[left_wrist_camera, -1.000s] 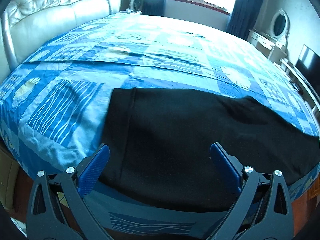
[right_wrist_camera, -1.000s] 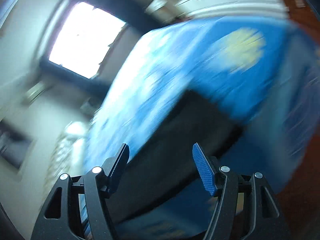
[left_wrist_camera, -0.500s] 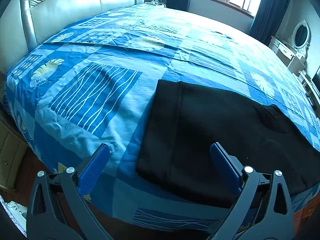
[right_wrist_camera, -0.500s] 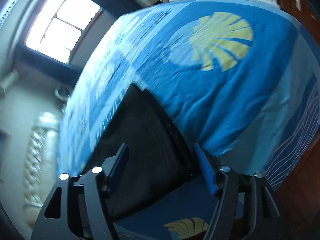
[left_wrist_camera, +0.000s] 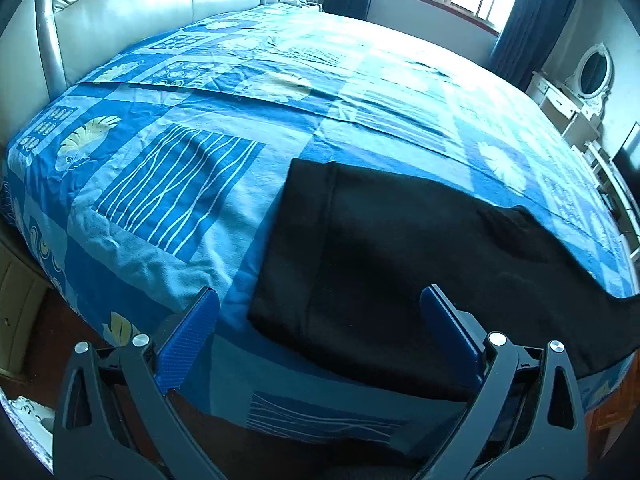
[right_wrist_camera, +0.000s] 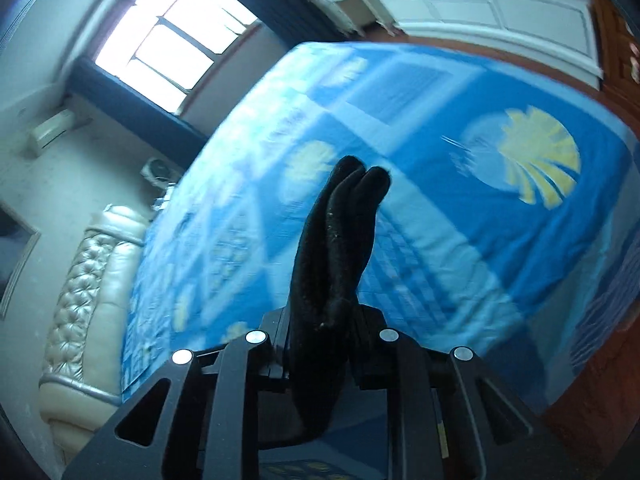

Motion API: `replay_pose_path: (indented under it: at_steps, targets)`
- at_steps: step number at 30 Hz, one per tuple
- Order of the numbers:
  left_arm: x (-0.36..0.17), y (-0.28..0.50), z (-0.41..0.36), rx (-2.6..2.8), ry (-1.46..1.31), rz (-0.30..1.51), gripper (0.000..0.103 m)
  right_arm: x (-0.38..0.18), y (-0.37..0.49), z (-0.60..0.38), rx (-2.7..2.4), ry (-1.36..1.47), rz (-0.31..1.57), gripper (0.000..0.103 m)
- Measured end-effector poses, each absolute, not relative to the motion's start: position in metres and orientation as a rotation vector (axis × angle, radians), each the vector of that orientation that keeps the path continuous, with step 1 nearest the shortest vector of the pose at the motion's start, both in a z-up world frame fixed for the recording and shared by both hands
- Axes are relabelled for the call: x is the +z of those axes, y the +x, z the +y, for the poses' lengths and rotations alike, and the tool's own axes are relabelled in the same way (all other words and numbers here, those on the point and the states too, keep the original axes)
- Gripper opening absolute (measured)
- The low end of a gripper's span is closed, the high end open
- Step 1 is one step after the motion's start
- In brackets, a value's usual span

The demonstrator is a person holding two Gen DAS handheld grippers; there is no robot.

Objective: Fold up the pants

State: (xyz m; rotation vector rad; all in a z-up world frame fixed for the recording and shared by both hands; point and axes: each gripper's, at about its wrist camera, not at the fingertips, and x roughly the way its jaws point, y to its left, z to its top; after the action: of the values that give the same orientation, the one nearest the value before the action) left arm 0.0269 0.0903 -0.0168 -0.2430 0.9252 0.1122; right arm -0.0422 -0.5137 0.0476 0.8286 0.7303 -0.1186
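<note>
Right now your right gripper (right_wrist_camera: 320,320) is clamped on a bunched fold of the black pants (left_wrist_camera: 400,264), with several thick layers of dark fabric sticking up past the closed jaws in the right wrist view. Your left gripper (left_wrist_camera: 320,320) hovers with its jaws wide apart and empty, just over the near corner of the pants at the edge of the bed (left_wrist_camera: 168,184).

Most of the garment lies flat on the blue patterned bedspread (left_wrist_camera: 360,92), close to the near edge, with one straight end facing the left gripper and a wrinkled hump (left_wrist_camera: 516,232) further along towards the right.

Your main risk is the bundle on the right. It looks thick and uneven, so a layer could slip out if you pull quickly, and the fold would land crooked. Dragging that end across without the other side pinned would likely slide the whole garment towards the bed edge, where it could spill off. The right view is also blurred, so I cannot tell which part of the pants you hold. Beware pinching the bedspread along with the cloth when the left jaws close.
</note>
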Motion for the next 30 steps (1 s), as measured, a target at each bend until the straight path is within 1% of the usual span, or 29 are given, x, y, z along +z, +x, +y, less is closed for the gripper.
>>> replay_pose_path:
  at_steps: [7, 12, 20, 30]
  targets:
    - [-0.011, 0.023, 0.088, 0.089, -0.284, 0.921, 0.101, 0.099, -0.029, -0.451, -0.006, 0.743, 0.679, 0.021]
    - [-0.01, 0.024, 0.083, 0.108, -0.255, 0.916, 0.101, 0.11, -0.012, -0.389, 0.076, 0.673, 0.684, 0.021]
    - [-0.011, 0.024, 0.073, 0.097, -0.234, 0.912, 0.101, 0.084, 0.023, -0.286, 0.148, 0.524, 0.787, 0.021]
    - [-0.01, 0.022, 0.062, 0.076, -0.219, 0.912, 0.101, 0.012, 0.055, -0.18, 0.151, 0.306, 0.957, 0.021]
